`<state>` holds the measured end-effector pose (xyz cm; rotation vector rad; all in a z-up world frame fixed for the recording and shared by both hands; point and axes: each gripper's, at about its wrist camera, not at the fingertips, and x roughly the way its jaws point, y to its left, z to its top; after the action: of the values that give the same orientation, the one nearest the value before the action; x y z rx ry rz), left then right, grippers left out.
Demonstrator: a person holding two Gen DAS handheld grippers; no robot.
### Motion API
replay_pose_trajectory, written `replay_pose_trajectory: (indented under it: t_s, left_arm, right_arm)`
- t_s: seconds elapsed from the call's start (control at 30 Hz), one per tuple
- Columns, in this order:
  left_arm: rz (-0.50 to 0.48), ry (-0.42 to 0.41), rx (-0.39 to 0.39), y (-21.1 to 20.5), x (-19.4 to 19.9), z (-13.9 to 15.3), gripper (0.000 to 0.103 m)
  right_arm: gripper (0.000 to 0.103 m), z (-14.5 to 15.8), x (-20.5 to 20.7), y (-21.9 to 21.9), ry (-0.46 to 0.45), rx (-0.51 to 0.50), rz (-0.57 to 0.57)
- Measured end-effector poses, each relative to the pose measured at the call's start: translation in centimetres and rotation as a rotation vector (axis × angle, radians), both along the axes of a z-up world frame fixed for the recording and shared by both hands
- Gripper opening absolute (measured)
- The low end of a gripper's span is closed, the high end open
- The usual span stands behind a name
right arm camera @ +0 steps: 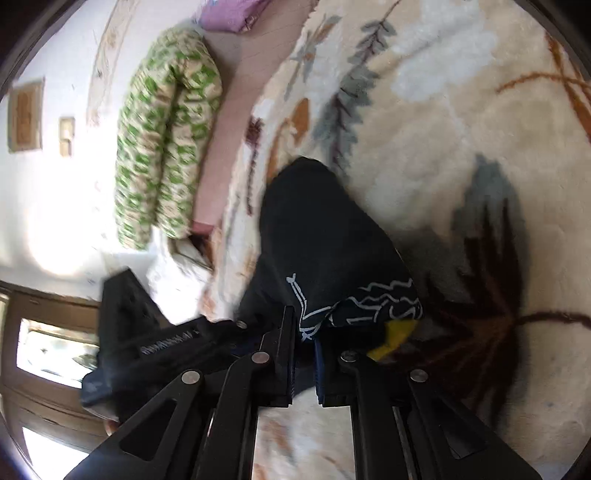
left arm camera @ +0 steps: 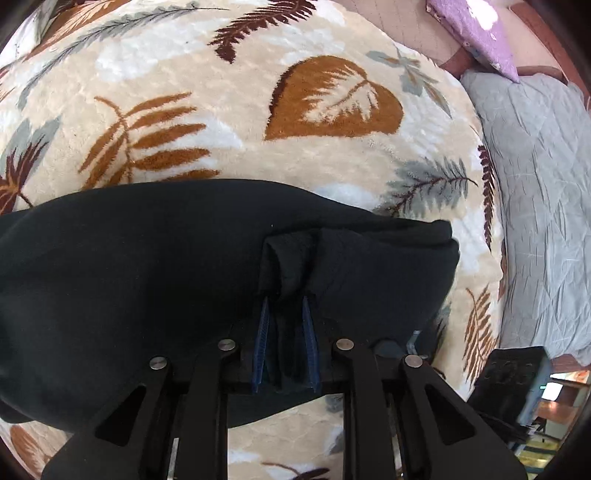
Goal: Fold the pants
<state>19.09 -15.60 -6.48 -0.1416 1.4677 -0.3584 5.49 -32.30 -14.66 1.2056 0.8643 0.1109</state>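
The black pants (left arm camera: pixel 147 277) lie across a cream leaf-patterned blanket (left arm camera: pixel 240 110). My left gripper (left arm camera: pixel 285 299) is shut on a bunched fold of the black pants near their right end. In the right wrist view my right gripper (right arm camera: pixel 304 332) is shut on the pants (right arm camera: pixel 325 236) at a part with a white line print (right arm camera: pixel 369 299) and a yellow patch (right arm camera: pixel 395 338). The cloth is lifted off the blanket (right arm camera: pixel 443 129) and casts a shadow. That view is blurred by motion.
A grey quilt (left arm camera: pixel 535 184) and a purple pillow (left arm camera: pixel 476 29) lie at the right of the bed. A green-patterned rolled quilt (right arm camera: pixel 166 140) lies by the white wall. The other black gripper (right arm camera: pixel 147 332) shows at lower left. A window is below left.
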Motion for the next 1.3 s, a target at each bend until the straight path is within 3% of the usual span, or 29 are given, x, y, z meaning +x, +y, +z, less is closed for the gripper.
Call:
replay_pose_trajectory:
  t_s: [0.1,0.23,0.4,0.53,0.57,0.6,0.67,0.77,0.83,0.9,1.03,1.3]
  left_arm:
    - [-0.013,-0.026,-0.019,0.4,-0.4,0.8,0.017]
    - [0.024,-0.055,-0.058,3.4,-1.2,3.0,0.017]
    - [0.092,-0.088,-0.092,9.6,-2.8,5.9,0.017]
    - [0.149,-0.127,-0.068,15.5,-3.9,7.7,0.019]
    - [0.16,-0.136,-0.057,16.9,-4.1,7.9,0.023]
    - [0.177,-0.143,-0.032,18.7,-4.3,8.1,0.034]
    - [0.217,-0.151,0.007,21.9,-4.6,8.1,0.045]
    - [0.265,-0.138,0.031,26.0,-4.7,7.8,0.045]
    - [0.288,-0.111,0.002,28.2,-4.5,7.3,0.045]
    - [0.303,-0.091,-0.022,29.9,-3.9,6.7,0.045]
    - [0.304,-0.038,-0.028,31.4,-2.4,4.9,0.045]
    - [0.315,0.02,-0.117,32.7,-0.2,2.5,0.045]
  right_arm:
    - [0.007,-1.0,0.1,-0.2,-0.002,0.006,-0.019]
    - [0.029,0.0,-1.0,-0.7,-0.002,0.098,-0.028]
    - [0.034,3.7,-3.5,-0.9,-0.057,-0.002,-0.011]
    - [0.045,7.1,-3.7,2.2,-0.103,-0.14,0.066]
    - [0.046,7.7,-3.5,3.6,-0.112,-0.177,0.111]
    - [0.047,8.4,-3.0,5.5,-0.121,-0.217,0.164]
    - [0.049,9.6,-2.2,9.9,-0.146,-0.314,0.286]
    - [0.05,10.6,-0.9,17.3,-0.199,-0.478,0.46]
    - [0.052,10.7,-0.7,21.7,-0.232,-0.592,0.542]
    - [0.062,10.5,-0.4,26.3,-0.269,-0.703,0.628]
    - [0.063,9.6,-0.8,32.1,-0.315,-0.883,0.732]
    - [0.074,6.4,1.9,38.7,-0.3,-1.084,0.778]
